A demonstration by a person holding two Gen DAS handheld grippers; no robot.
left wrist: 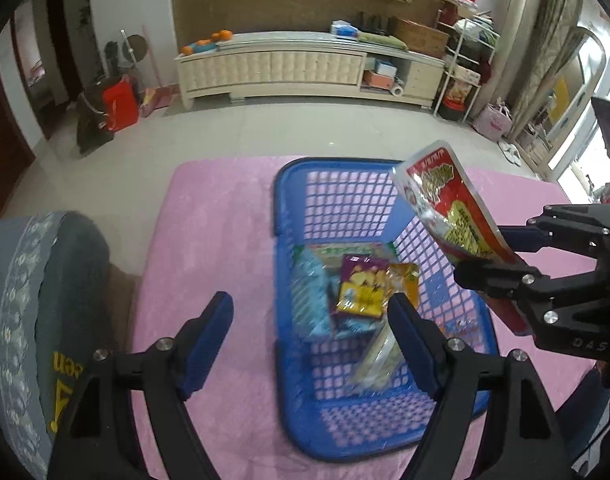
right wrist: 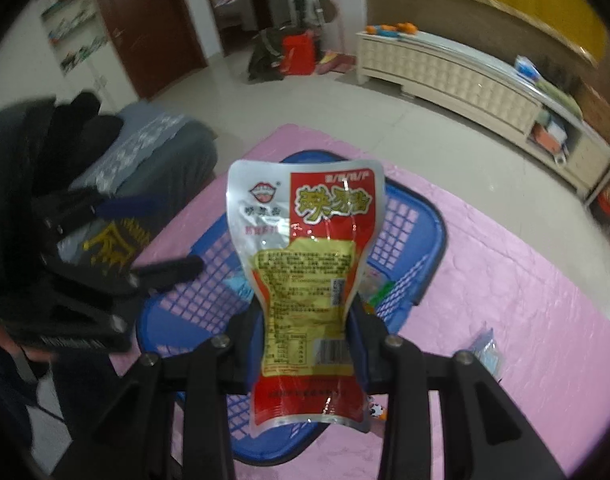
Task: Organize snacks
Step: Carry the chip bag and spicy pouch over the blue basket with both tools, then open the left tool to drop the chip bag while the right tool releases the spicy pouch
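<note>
My right gripper [right wrist: 309, 320] clamps a red and silver snack pouch [right wrist: 305, 264] by its middle, upright above the blue basket [left wrist: 283, 216]. My left gripper [left wrist: 311, 320] hangs over the basket's near end, jaws apart with nothing between them. Purple [left wrist: 361, 292], orange and pale blue packets lie inside the basket, which sits on a pink cloth [left wrist: 221, 220].
</note>
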